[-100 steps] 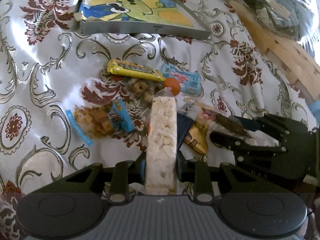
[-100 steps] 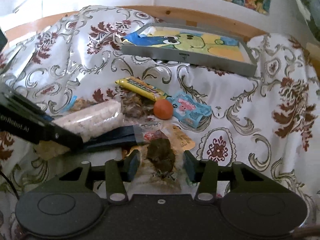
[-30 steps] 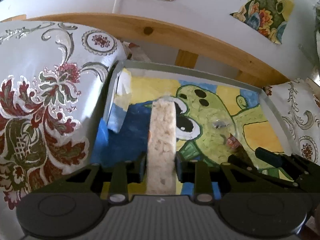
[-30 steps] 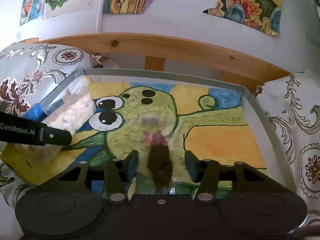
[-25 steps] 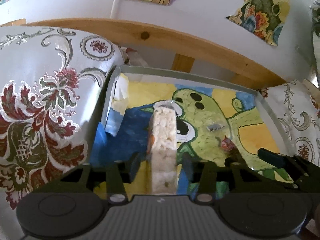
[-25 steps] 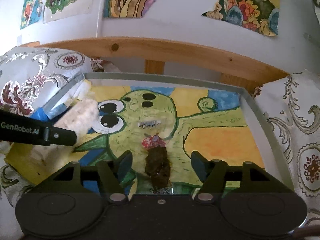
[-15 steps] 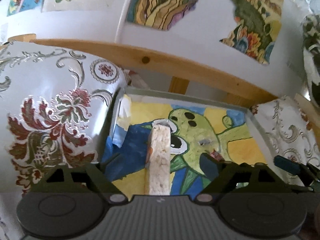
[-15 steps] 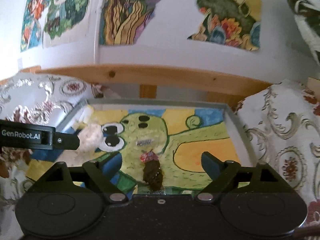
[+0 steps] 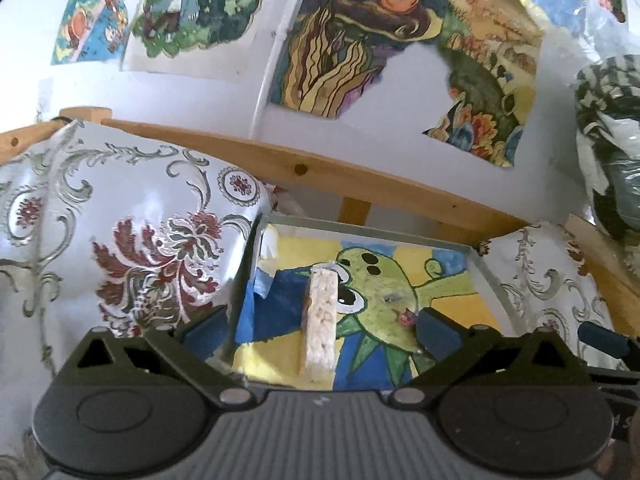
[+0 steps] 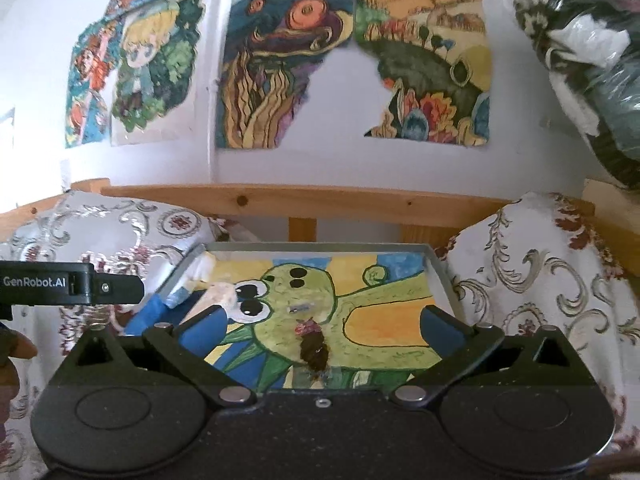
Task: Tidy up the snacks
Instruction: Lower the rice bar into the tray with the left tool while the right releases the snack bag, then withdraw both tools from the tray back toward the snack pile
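A grey tray [image 9: 362, 233] lined with a green cartoon drawing sits on the patterned cloth. A pale rice-cracker bar [image 9: 322, 316] lies on its left half, and a dark snack in clear wrap [image 10: 314, 346] lies near the middle. My left gripper [image 9: 320, 326] hangs above and short of the bar; its jaws are opening wide with nothing pressed between them. My right gripper [image 10: 322, 326] is back from the dark snack, its jaws also opening, touching nothing. The right wrist view shows the bar [image 10: 222, 294] and a left gripper finger [image 10: 72, 283].
White cloth with red and silver flowers [image 9: 132, 256] bulges on both sides of the tray. A wooden rail [image 10: 320, 200] runs behind it, under a wall with colourful pictures [image 10: 272, 68]. A plastic-wrapped bundle [image 10: 592, 60] hangs at upper right. A hand [image 10: 12, 350] shows at the left edge.
Both grippers went from shut on their snacks to wide open. The bar and the dark snack now lie in the tray. Both grippers drew back and upward.
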Motion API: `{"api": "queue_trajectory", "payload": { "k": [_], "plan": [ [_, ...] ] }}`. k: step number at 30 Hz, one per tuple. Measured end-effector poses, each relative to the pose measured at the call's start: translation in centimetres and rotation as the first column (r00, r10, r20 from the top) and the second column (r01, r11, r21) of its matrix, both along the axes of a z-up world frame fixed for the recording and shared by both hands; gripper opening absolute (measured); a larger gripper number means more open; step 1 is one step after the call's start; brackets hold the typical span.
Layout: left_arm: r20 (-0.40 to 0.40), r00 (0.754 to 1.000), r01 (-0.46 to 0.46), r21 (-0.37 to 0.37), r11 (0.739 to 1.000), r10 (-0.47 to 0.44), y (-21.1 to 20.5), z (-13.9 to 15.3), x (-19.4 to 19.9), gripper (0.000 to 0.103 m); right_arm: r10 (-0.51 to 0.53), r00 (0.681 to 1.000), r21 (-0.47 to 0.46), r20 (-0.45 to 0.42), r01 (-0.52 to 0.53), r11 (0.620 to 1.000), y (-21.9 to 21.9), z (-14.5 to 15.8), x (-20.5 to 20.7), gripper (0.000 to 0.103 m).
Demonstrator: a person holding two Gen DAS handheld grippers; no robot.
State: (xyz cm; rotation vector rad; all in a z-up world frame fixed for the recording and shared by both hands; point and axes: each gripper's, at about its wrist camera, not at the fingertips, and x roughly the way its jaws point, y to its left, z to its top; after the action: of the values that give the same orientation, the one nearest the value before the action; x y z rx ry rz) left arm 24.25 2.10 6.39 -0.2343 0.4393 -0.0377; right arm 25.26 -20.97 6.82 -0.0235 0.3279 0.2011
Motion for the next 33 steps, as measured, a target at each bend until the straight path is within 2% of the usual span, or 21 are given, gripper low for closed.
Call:
{"api": "queue_trajectory", "payload": {
  "k": [7, 13, 19, 33],
  "plan": [
    [0.02, 1.0, -0.016, -0.001, 1.0, 0.016, -0.1, 1.1, -4.7, 0.103, -0.002, 1.0, 0.016, 0.011, 0.002, 1.0, -0.9, 1.1, -5.0, 0.102],
    [0.033, 0.999, -0.038, 0.058, 0.998, 0.036, -0.6, 1.2, -8.4, 0.103, 0.007, 1.0, 0.002, 0.019, -0.007, 1.0, -1.3, 1.2, -9.0, 0.102],
    [0.032, 0.999, -0.018, 0.124, 0.992, 0.014, -1.2, 0.2, -11.8, 0.103, 0.013, 1.0, -0.026, 0.026, -0.012, 1.0, -1.4, 0.9, -12.9, 0.102],
    [-0.048, 0.998, 0.037, 0.162, 0.986, -0.029, -0.8, -3.1, -17.6, 0.103, -0.001, 1.0, -0.101, 0.021, 0.003, 0.995, -1.8, -2.2, -20.4, 0.102]
  ]
}}
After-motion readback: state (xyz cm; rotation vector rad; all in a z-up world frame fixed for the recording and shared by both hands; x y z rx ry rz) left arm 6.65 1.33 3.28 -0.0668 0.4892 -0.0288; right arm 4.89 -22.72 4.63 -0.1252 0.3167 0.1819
